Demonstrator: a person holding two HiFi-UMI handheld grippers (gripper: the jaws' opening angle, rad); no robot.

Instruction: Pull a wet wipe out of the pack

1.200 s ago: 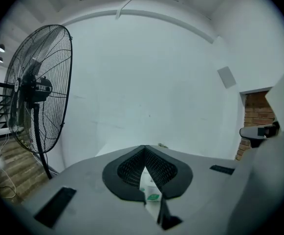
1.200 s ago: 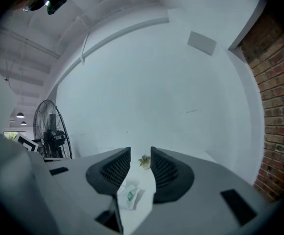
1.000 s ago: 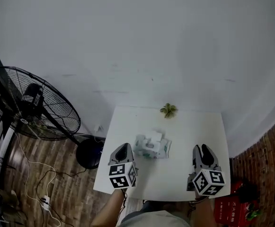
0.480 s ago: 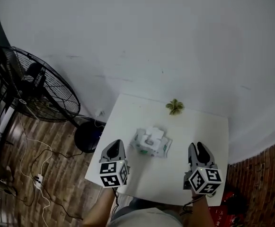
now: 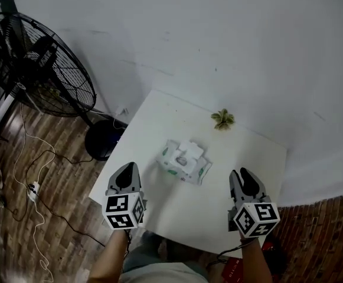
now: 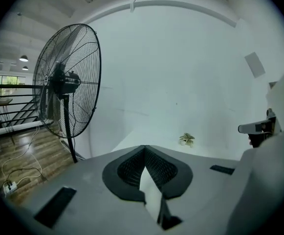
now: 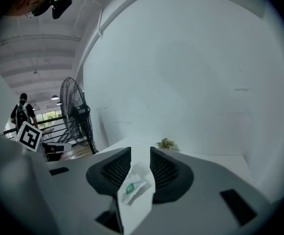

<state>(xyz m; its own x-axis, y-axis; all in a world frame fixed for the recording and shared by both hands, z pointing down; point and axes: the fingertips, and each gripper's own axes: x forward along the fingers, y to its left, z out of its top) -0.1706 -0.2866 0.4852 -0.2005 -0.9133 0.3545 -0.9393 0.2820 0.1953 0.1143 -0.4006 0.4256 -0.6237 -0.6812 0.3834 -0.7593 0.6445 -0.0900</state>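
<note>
My left gripper (image 5: 127, 171) has drawn further left of the wet wipe pack (image 5: 183, 161), jaws together; right gripper (image 5: 244, 177) jaws apart, empty. Pack lies mid-bench (image 5: 248, 152), its opening hard to make out

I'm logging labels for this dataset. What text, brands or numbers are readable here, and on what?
Wipe pack: green print, too small to read.
Left gripper, right gripper: square markers only, no words.
Nothing else is readable.
</note>
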